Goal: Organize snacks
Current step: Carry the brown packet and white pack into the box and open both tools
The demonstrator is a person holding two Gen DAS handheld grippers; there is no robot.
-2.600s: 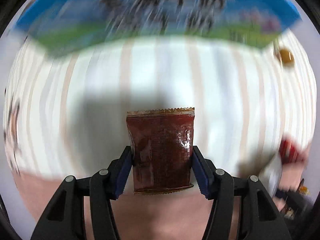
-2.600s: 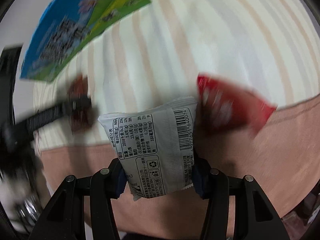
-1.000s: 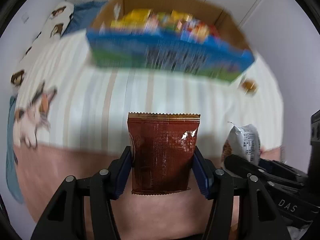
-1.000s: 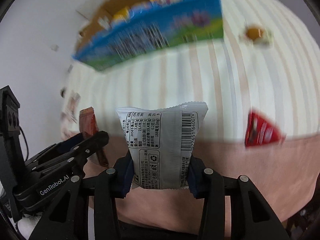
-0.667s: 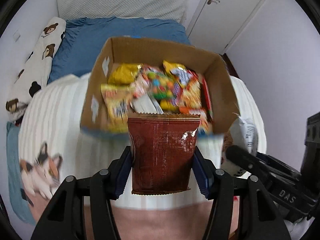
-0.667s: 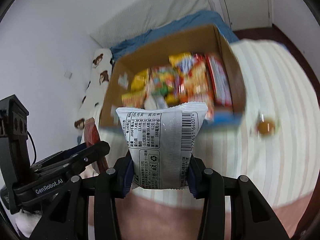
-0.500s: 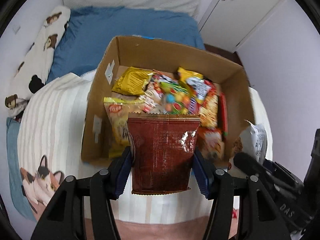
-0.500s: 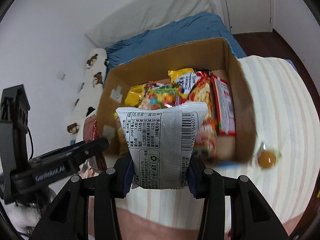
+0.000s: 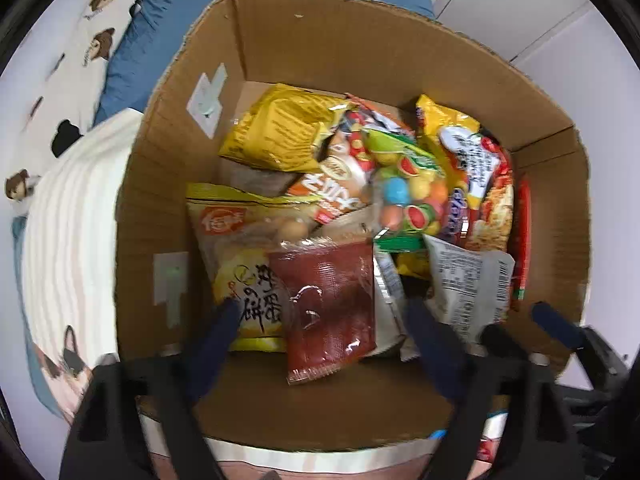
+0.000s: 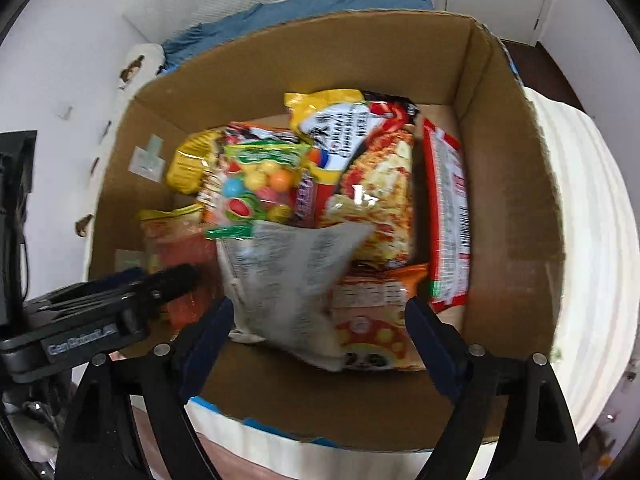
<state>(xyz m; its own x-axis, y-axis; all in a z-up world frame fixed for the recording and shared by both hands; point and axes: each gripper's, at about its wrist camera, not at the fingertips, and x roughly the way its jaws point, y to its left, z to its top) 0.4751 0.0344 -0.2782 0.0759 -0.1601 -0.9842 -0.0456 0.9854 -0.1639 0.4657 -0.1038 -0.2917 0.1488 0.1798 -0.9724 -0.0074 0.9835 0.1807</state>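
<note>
1. Left gripper [image 9: 320, 316] is seen spread wide and holding nothing; the dark red foil snack packet [image 9: 326, 304] lies loose between its fingers, inside the open brown cardboard box [image 9: 360, 44].
2. Right gripper [image 10: 318, 320] is likewise wide open and empty; the grey printed snack packet [image 10: 288, 280] sits tilted on the pile of snacks.
3. Lettering on the left gripper's body is blurred; no brand can be read.

Cardboard box [image 9: 168, 184] open-topped; entry from above unobstructed. Bare floor strip along near wall, just in front of red-brown packet [image 9: 326, 304] and grey-white packet [image 10: 288, 280]. Second bare patch at far left corner beside yellow bag [image 9: 276, 132]. Middle and right packed with overlapping snack bags up to red noodle pack [image 10: 448, 216]. Left gripper [image 10: 100, 320] crowds near-left side.
</note>
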